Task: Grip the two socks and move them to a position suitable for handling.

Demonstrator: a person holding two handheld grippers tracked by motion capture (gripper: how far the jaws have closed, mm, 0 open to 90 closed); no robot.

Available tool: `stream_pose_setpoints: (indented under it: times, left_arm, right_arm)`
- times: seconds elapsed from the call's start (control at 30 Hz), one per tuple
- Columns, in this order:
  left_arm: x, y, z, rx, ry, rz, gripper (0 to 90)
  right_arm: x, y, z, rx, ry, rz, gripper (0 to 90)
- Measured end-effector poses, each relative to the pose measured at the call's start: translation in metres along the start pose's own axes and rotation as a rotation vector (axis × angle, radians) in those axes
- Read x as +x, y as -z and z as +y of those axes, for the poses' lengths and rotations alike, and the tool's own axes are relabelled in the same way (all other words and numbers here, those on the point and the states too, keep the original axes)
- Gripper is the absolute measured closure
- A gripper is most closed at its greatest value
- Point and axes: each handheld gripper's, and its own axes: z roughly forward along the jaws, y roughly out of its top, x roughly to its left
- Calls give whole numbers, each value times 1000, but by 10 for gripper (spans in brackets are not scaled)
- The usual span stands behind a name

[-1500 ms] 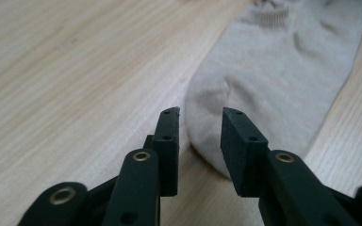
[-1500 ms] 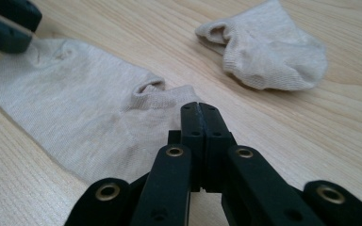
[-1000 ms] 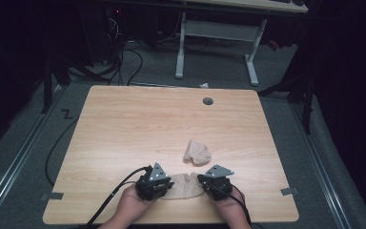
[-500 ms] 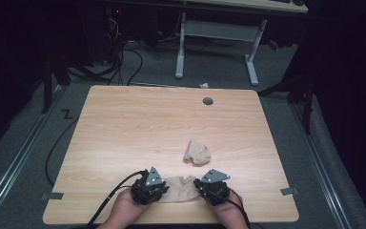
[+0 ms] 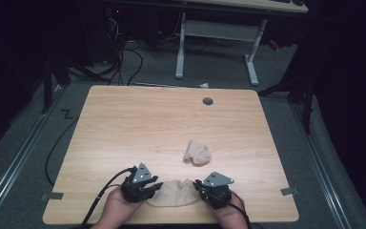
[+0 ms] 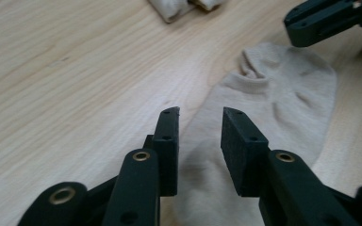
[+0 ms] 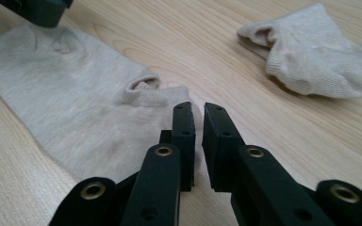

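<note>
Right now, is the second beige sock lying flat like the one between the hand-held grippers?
No: the crumpled beige fabric sock sits bunched up, while the flat beige fabric sock lies spread on the light wooden table.

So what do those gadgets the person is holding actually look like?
Each hand holds a black gadget: the left gripper and the right gripper. Both carry a grey three-cornered plate on top and trail a black cable toward the person. Up close, each has two flat, blocky black jaws on arms with brass-coloured rivets. The forearms are bare, with no sleeves in view.

A flat sock lies near the table's front edge, a bunched sock apparently just behind it.
</note>
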Motion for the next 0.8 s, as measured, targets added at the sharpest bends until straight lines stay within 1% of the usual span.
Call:
stream_pose_setpoints:
  times: [0.07,0.17,0.2,0.27,0.33,0.37,0.43,0.47,0.5,0.53,0.57,0.63,0.67,0.7,0.77,0.8]
  left_arm:
    - [4,2,0,-10,0,16,653]
    - [11,2,1,-22,17,15,655]
    - [14,0,1,-25,28,15,655]
    - [17,0,0,-22,35,19,652]
    - [20,1,-1,-18,40,33,635]
    - [22,4,-2,-19,61,36,619]
    - [25,8,-5,-20,110,13,600]
    - [25,10,-6,-8,111,20,587]
    - [25,13,-7,-1,95,40,580]
    - [27,16,-9,-4,95,47,566]
    - [29,18,-11,-12,104,48,557]
    - [35,20,-14,-29,130,28,530]
    - [38,21,-16,-33,149,-2,512]
    - [39,20,-17,-27,150,-14,491]
    - [39,21,-19,-21,118,-6,460]
    - [39,22,-19,-22,112,-5,455]
  right_arm:
    - [-1,1,0,-4,-1,-8,834]
    - [-4,3,-2,4,8,-13,832]
    - [-5,2,-3,9,3,-14,829]
    - [-8,3,-5,12,-11,-19,823]
    - [-11,5,-5,3,-17,-33,817]
    - [-12,6,-5,-1,-25,-44,799]
    - [-15,7,-5,-11,-35,-80,744]
    - [-17,7,-5,-15,-48,-86,733]
    - [-20,7,-5,-16,-51,-85,731]
    - [-23,7,-6,-13,-64,-102,733]
    - [-26,7,-6,-12,-77,-108,738]
    - [-30,9,-5,-23,-97,-120,750]
    - [-31,10,-4,-26,-103,-128,758]
    - [-34,11,-2,-26,-108,-134,752]
    - [-39,10,2,-31,-109,-144,704]
    - [-41,9,4,-31,-108,-149,698]
